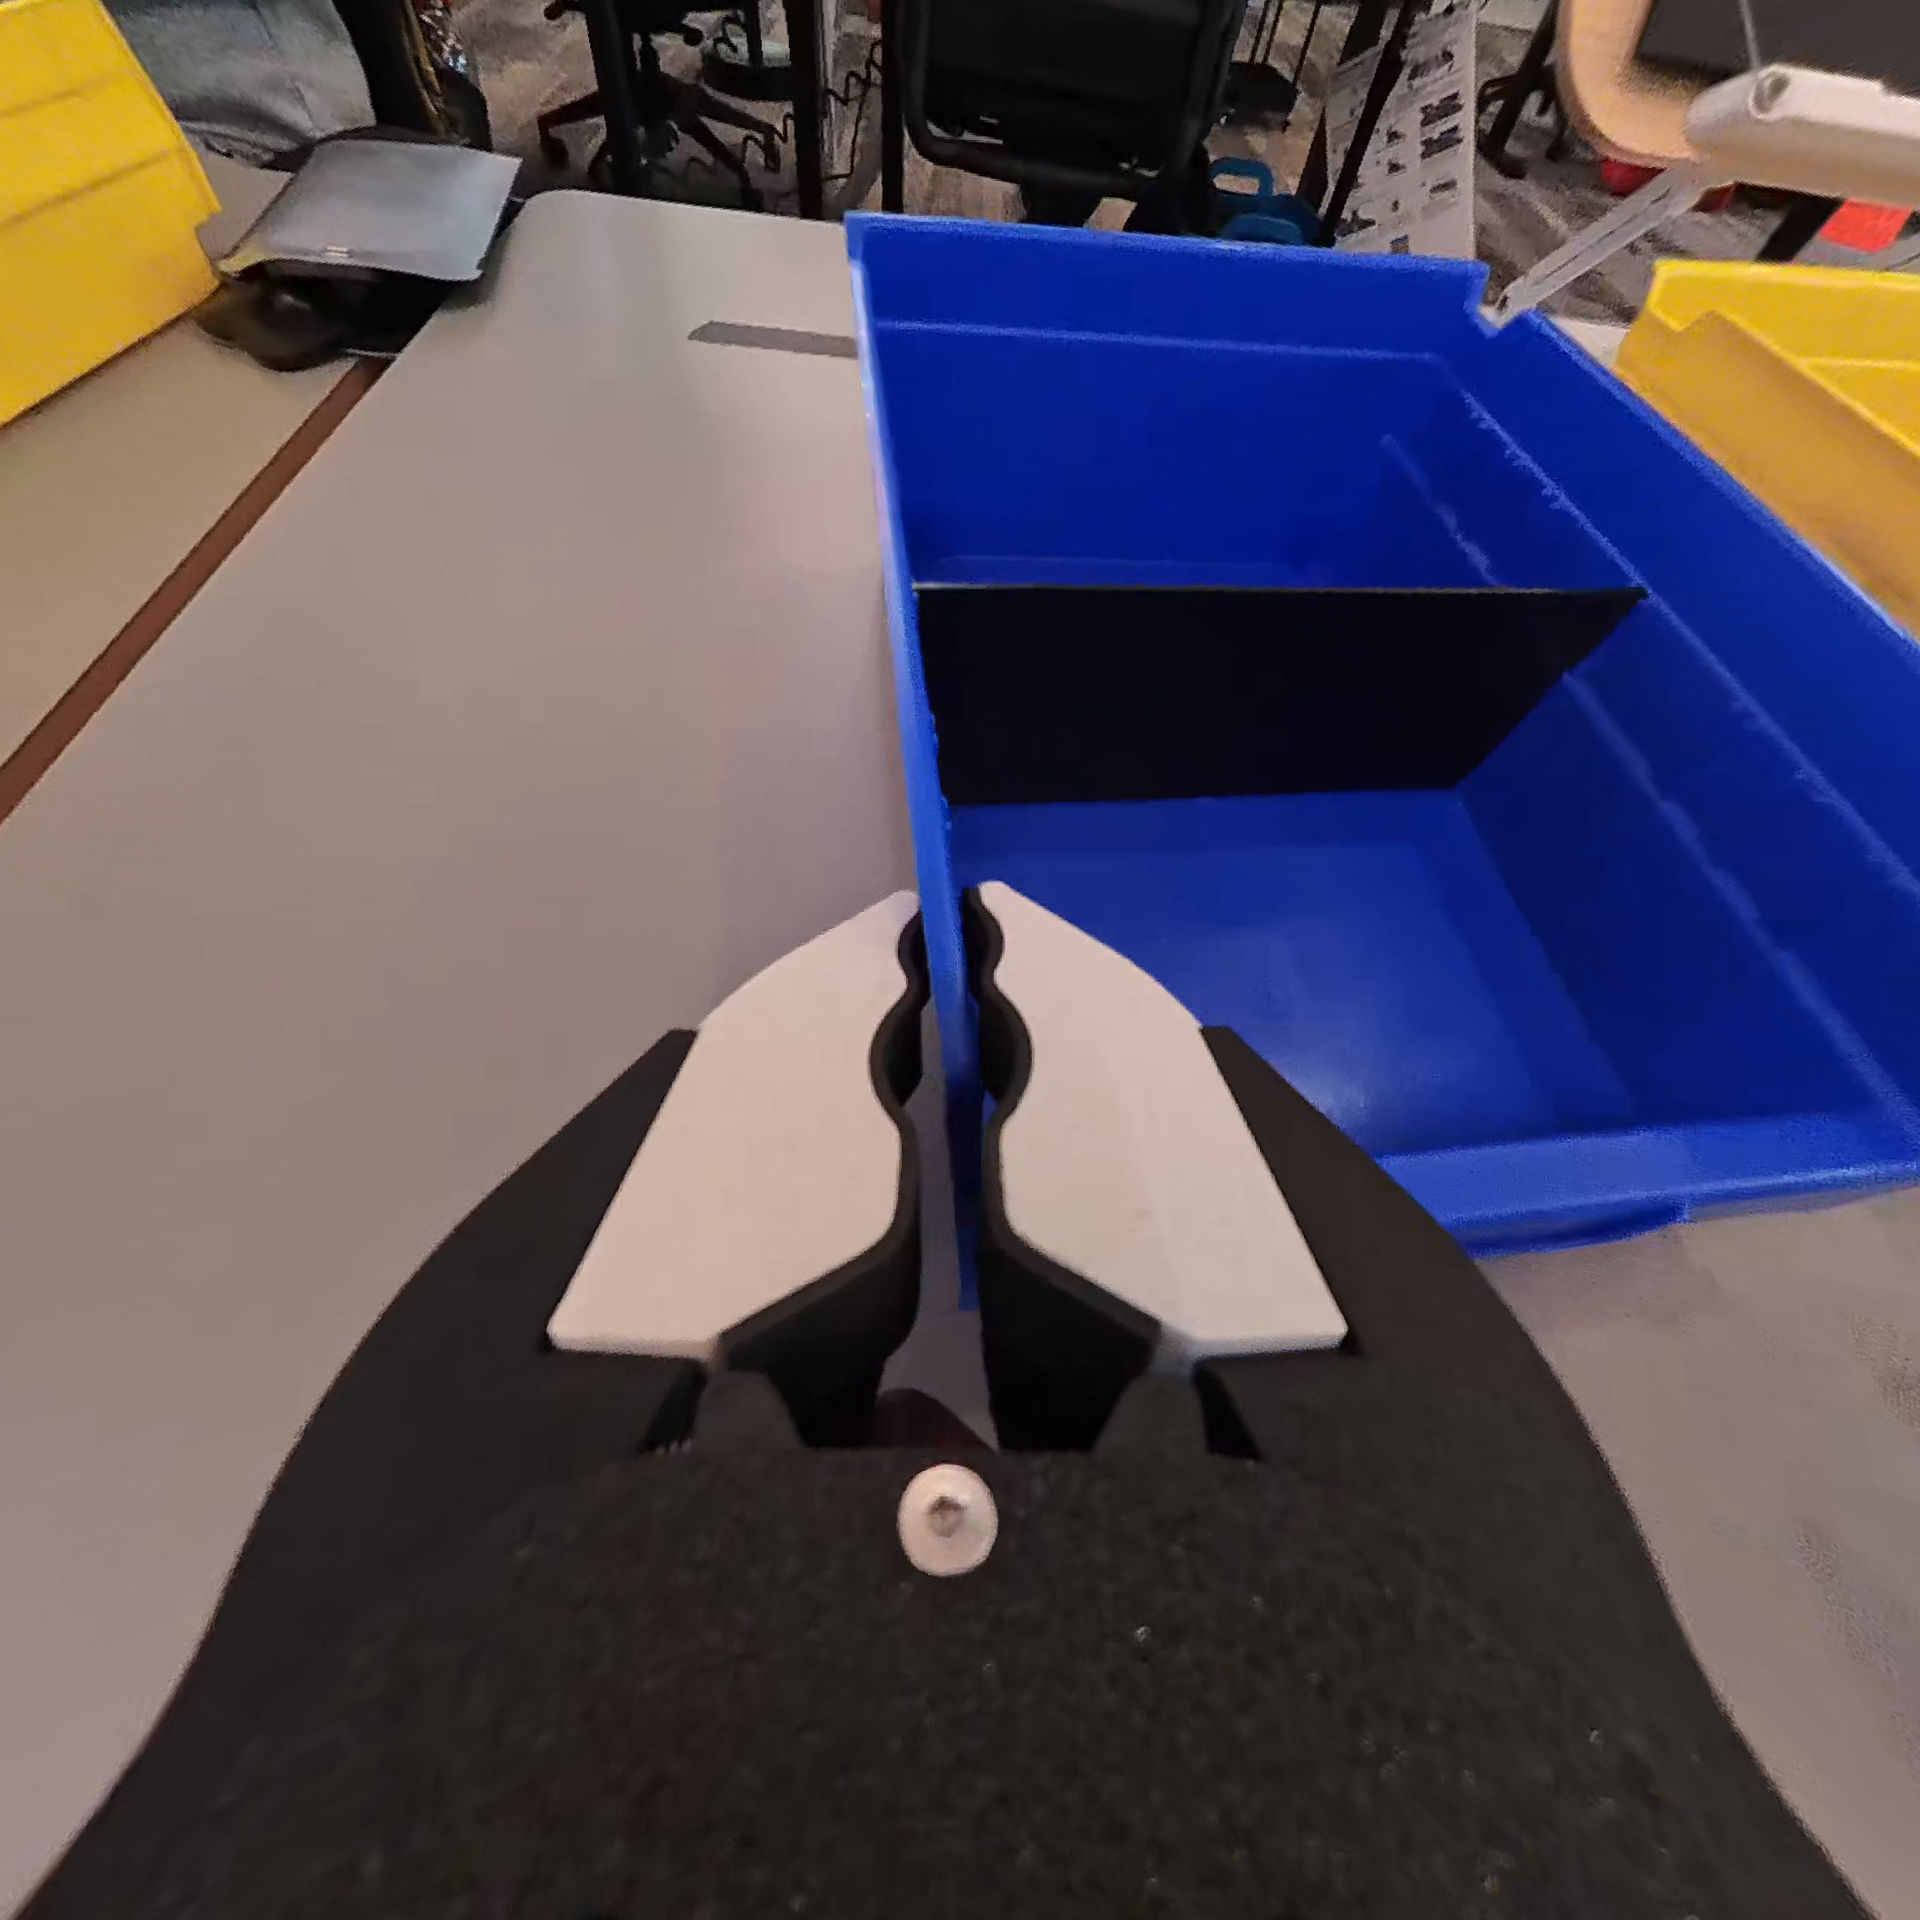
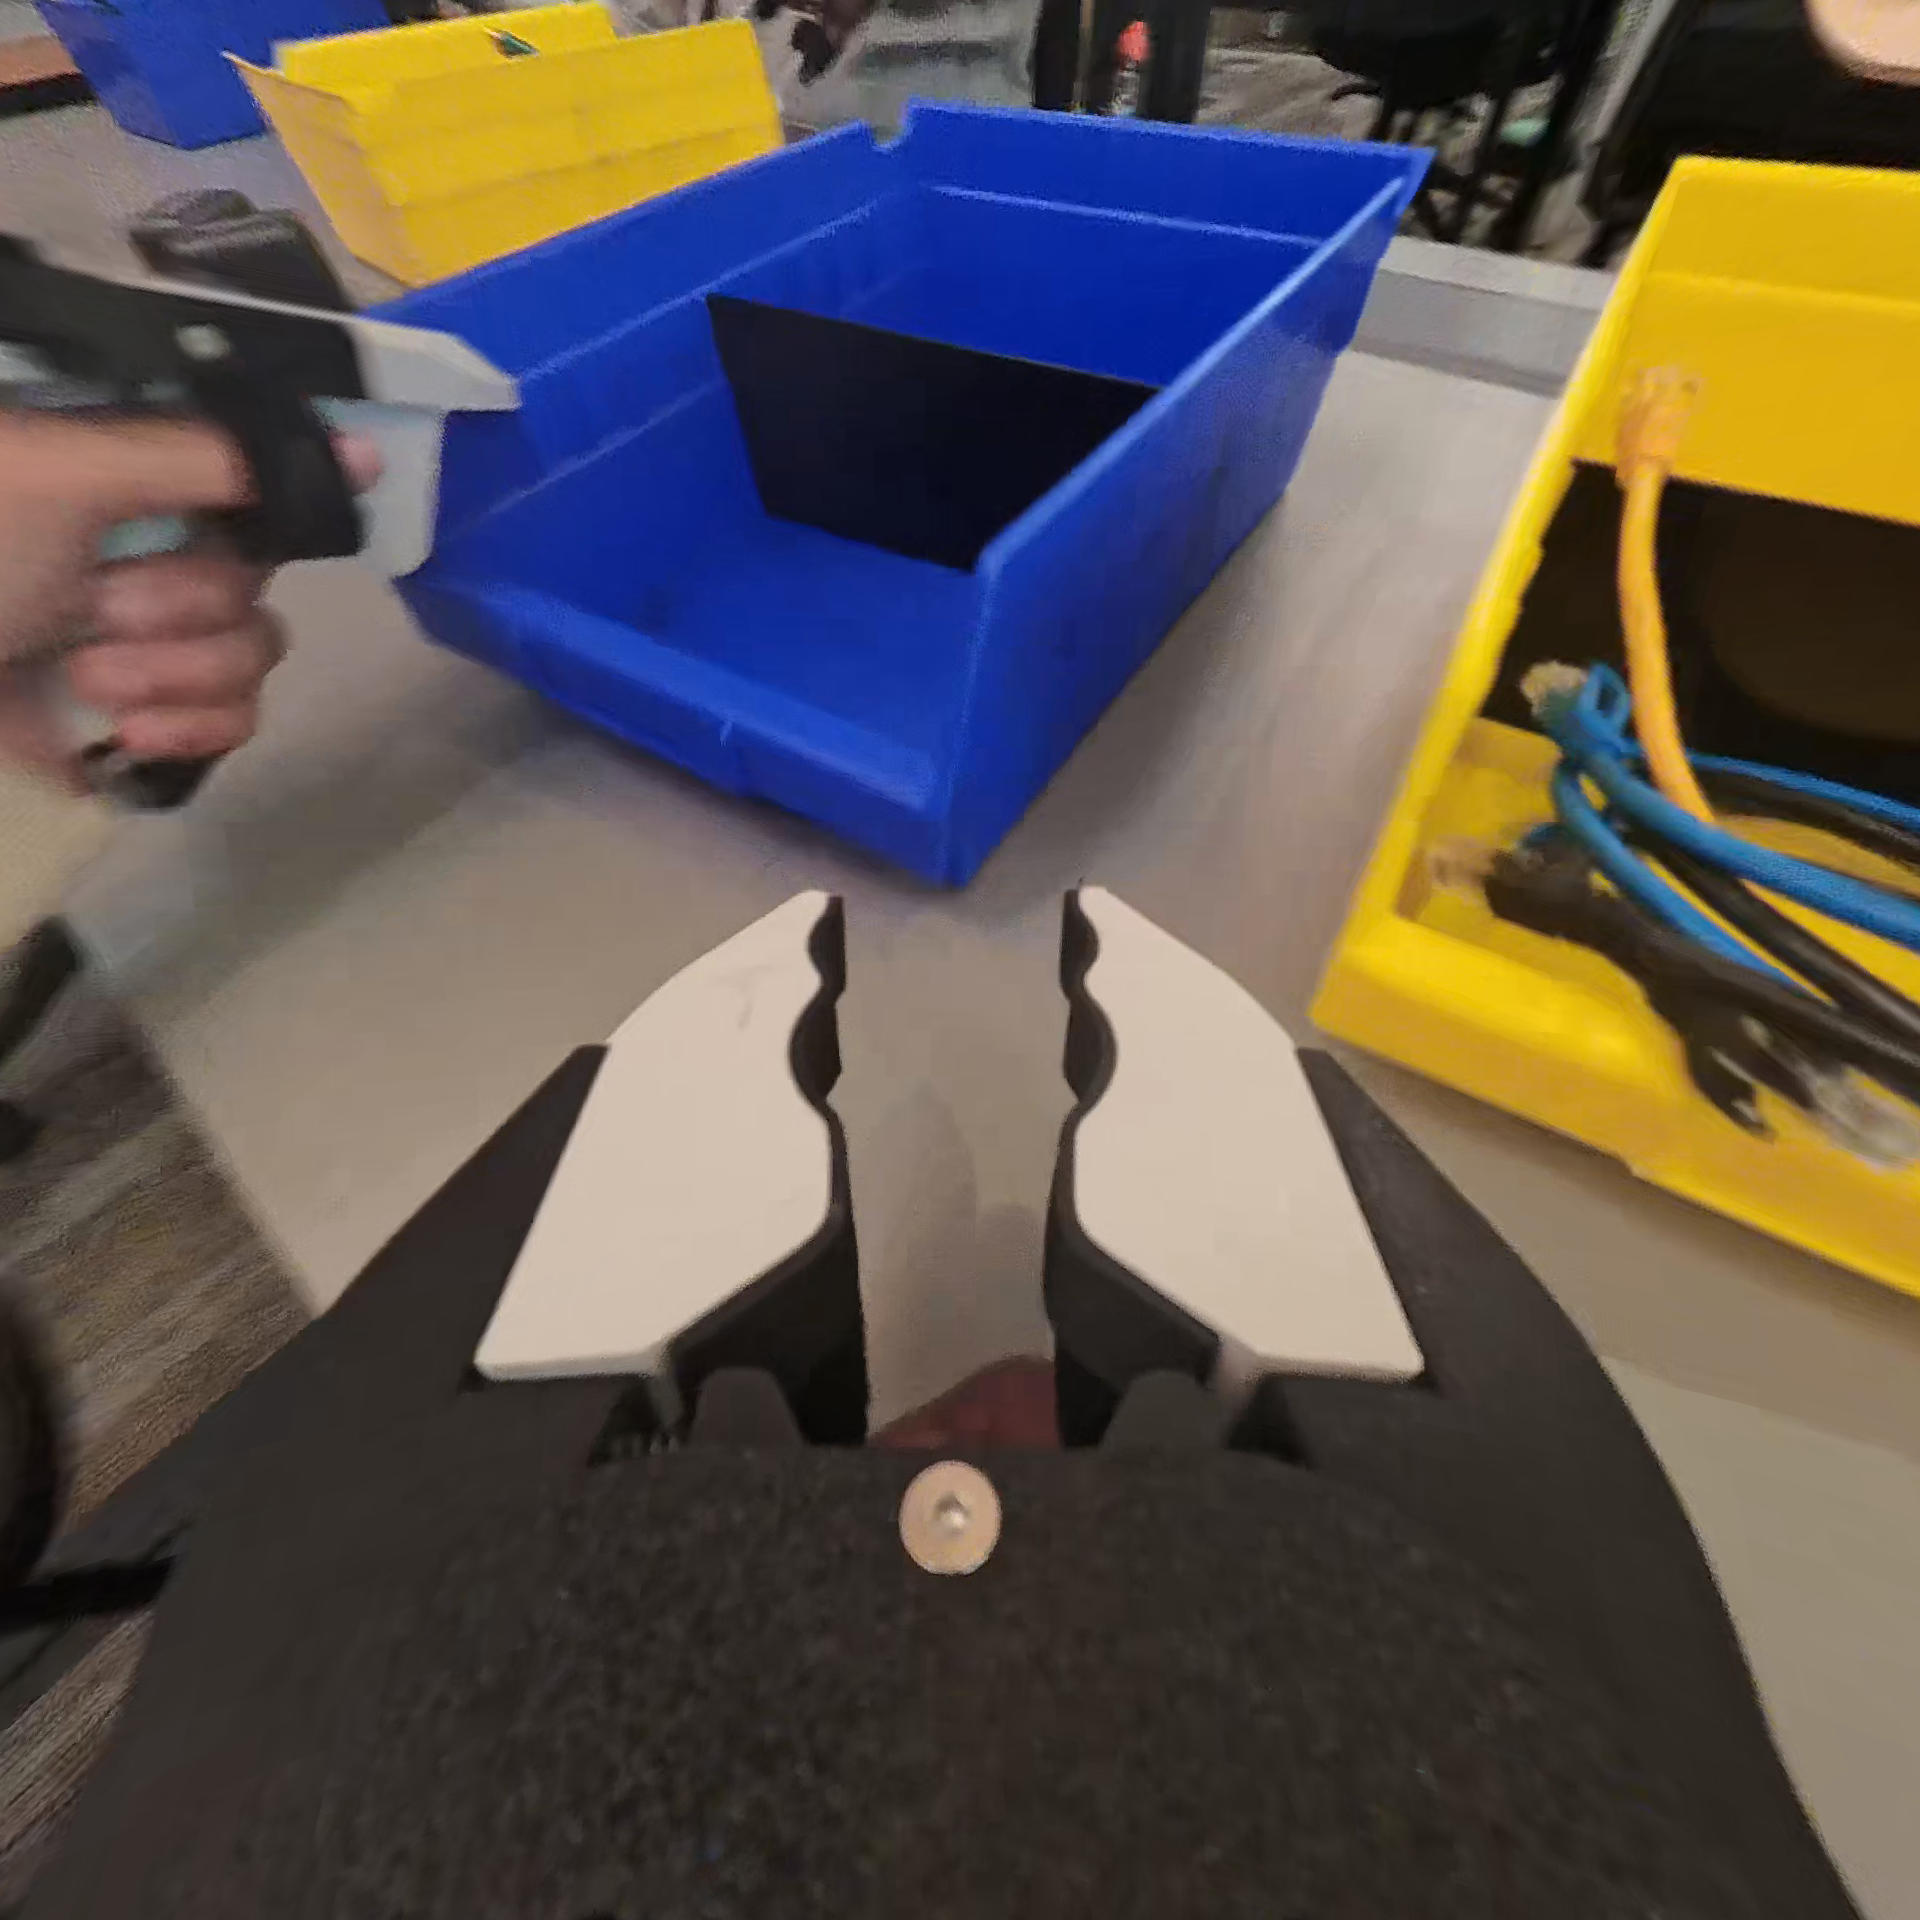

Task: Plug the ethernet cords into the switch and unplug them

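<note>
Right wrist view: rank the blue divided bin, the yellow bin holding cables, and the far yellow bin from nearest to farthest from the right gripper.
From the right gripper:
1. Blue divided bin, just ahead.
2. Yellow bin holding cables, to the right; nearly as close, hard to call.
3. Far yellow bin, back left.

No writing can be read here. A white printed sheet (image 1: 1429, 135) stands beyond the blue bin (image 1: 1766, 644), its print too small and blurred to make out.

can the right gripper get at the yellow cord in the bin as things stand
Probably yes. The right gripper is open and empty, the yellow bin has no lid, and the yellow cord stands up above the other cords.
</note>
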